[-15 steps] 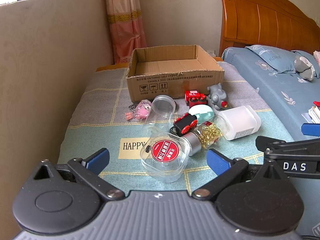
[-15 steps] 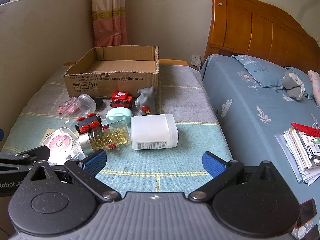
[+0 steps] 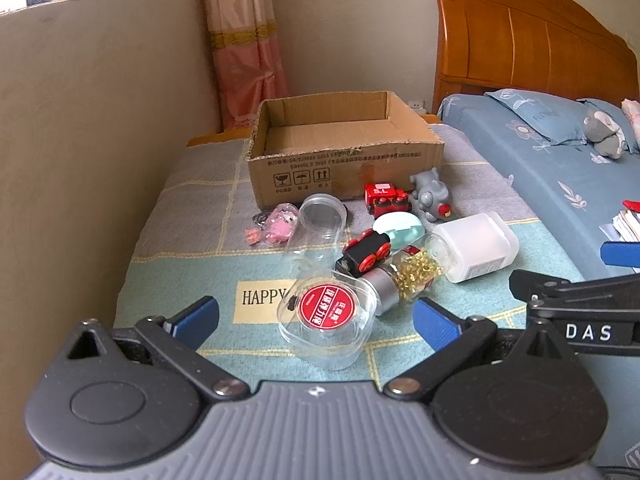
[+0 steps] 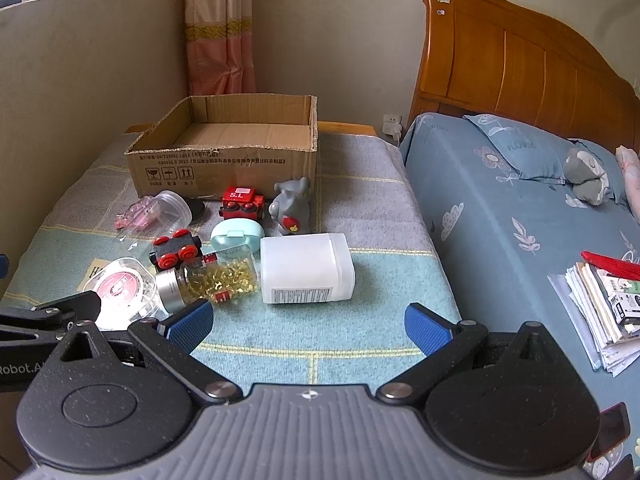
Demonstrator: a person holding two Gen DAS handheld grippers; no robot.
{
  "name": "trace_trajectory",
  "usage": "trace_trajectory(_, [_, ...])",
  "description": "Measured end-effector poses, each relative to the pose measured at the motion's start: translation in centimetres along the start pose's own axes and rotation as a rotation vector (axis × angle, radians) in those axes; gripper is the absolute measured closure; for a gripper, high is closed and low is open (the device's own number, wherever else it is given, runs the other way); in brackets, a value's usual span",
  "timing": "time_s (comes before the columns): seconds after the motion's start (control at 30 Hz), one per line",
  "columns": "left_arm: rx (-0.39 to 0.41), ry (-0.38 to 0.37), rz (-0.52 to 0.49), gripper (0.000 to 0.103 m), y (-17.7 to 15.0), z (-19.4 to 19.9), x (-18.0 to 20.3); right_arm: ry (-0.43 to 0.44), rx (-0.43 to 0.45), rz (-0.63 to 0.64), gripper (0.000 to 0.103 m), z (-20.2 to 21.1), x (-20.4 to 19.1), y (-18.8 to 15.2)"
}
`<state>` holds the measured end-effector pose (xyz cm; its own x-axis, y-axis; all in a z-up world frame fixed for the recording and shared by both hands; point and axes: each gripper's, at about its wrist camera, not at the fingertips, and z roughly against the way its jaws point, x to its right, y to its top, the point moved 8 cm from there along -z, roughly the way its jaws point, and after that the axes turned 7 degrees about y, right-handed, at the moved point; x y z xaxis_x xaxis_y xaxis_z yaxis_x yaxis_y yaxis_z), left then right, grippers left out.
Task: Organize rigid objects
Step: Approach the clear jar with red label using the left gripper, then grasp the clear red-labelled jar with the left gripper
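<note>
Here, both grippers' fingers (image 3: 198,316) (image 4: 426,330) spread wide, empty, above the cluttered blanket (image 4: 320,320).

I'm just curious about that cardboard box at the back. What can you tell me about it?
The cardboard box is shallow, brown and open-topped, its flaps cut off to leave ragged edges. Black print and handling symbols mark its near side. It sits upright on the blanket behind the toys, and looks empty. Whether the red toy train touches it is unclear.

L gripper (image 3: 316,318) & R gripper (image 4: 308,324) both tilted downward, side by side, jaws spread wide w/ nothing pressed between the blue pads (image 3: 196,316), R's black frame showing at L view's right edge.
</note>
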<state>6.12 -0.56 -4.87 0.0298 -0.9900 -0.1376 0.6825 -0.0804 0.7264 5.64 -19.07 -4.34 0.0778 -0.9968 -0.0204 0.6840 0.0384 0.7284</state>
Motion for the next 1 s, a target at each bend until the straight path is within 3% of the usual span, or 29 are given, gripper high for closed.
trace_trajectory(0.5, [0.035, -0.063, -0.068, 0.001, 0.0, -1.1, 0.4, 0.039, 0.024, 0.029, 0.000, -0.9, 0.0, 0.2])
trace_trajectory(0.73, [0.057, -0.075, -0.173, 0.001, -0.6, -2.5, 0.9, 0.119, 0.052, 0.083, 0.000, -2.0, -0.1, -0.2])
trace_trajectory(1.0, [0.041, -0.146, -0.239, 0.001, -1.9, -5.7, 1.4, 0.181, 0.023, 0.122, 0.000, -4.4, 0.2, -2.2])
